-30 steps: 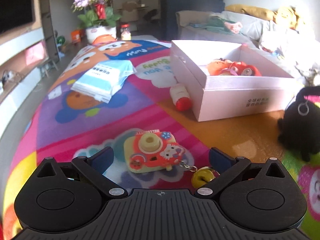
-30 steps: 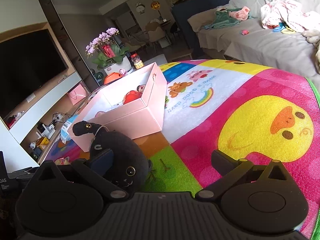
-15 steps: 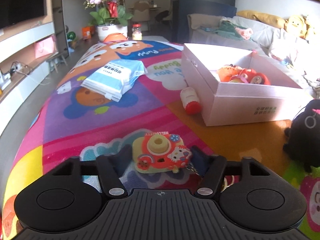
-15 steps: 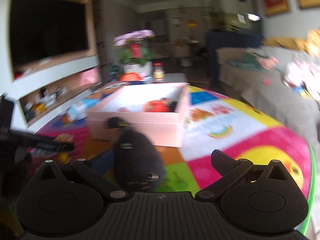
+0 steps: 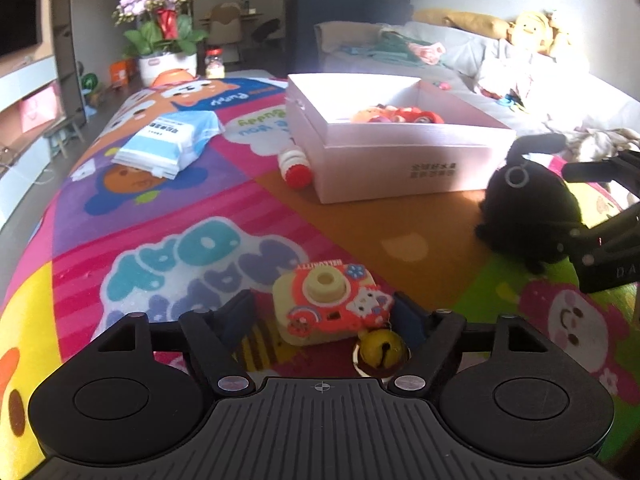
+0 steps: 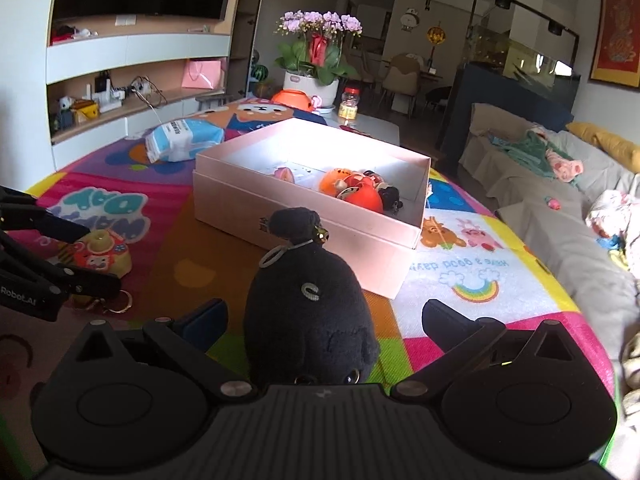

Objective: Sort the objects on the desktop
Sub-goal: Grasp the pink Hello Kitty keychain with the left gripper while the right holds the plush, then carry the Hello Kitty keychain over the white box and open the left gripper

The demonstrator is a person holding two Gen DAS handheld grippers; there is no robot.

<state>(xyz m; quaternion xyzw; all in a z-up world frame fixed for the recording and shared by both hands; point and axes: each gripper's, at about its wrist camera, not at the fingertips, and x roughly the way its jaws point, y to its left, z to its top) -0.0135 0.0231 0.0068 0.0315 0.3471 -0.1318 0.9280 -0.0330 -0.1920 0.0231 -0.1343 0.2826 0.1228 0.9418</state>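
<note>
1. The left gripper (image 5: 326, 314) sits low over the colourful play mat (image 5: 168, 208), its jaws partly apart and just having opened further.
2. A toy camera (image 5: 326, 304) lies on the mat between those jaws. The right finger (image 5: 408, 316) is at or against its right edge; the left finger (image 5: 236, 316) stands clear of it with mat showing in the gap. The pads do not clamp it.
3. A yellow bell (image 5: 382, 348) on a chain lies just near of the toy camera, close to the right finger.
4. The right gripper (image 6: 324, 320) has its jaws wide apart. A black plush toy (image 6: 308, 312) lies on the mat between them. The left finger (image 6: 206, 320) is near the plush; the right finger (image 6: 444, 322) is well clear. No pad presses on it.
5. The plush's loop and small bell point toward the far side, at the box.
6. A pink box (image 6: 412, 236), open at the top, stands just beyond the plush, holding several orange and red toys (image 6: 356, 192) in its far right part.
7. A small bottle with a red cap (image 5: 296, 166) lies against the box's left wall in the left view.
8. A blue-and-white tissue pack (image 5: 168, 144) lies far left on the mat.
9. A potted orchid (image 6: 316, 52) stands beyond the mat's far end.
</note>
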